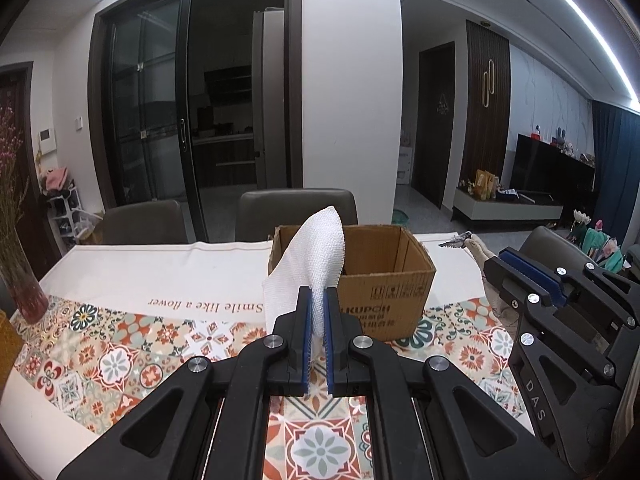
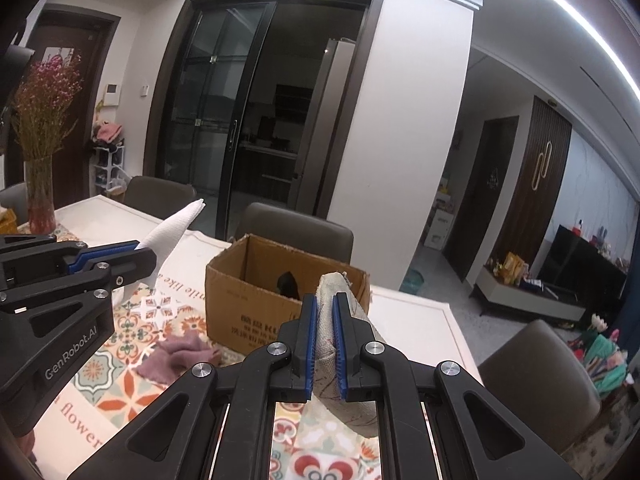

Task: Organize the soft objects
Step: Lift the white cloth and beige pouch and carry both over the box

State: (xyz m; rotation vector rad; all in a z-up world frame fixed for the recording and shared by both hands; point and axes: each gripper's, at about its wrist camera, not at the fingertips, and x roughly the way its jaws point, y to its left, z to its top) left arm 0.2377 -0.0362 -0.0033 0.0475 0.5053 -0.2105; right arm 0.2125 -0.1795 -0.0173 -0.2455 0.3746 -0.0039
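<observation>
My left gripper (image 1: 318,298) is shut on a white mesh cloth (image 1: 310,266) and holds it upright in front of an open cardboard box (image 1: 396,292). The cloth (image 2: 176,226) and left gripper (image 2: 146,254) also show in the right wrist view. My right gripper (image 2: 325,304) is shut on a beige fabric piece (image 2: 352,320), held just short of the box (image 2: 240,304). In the left wrist view the right gripper (image 1: 496,258) is at the right, with the beige fabric (image 1: 482,252) sticking out of it. A mauve cloth (image 2: 180,354) lies on the table by the box. Something dark (image 2: 288,284) lies inside the box.
The table has a patterned runner (image 1: 120,356) and a white cloth with lettering. A vase of dried pink flowers (image 2: 40,196) stands at the far left. Grey chairs (image 1: 296,210) stand behind the table and one (image 2: 536,376) at the right.
</observation>
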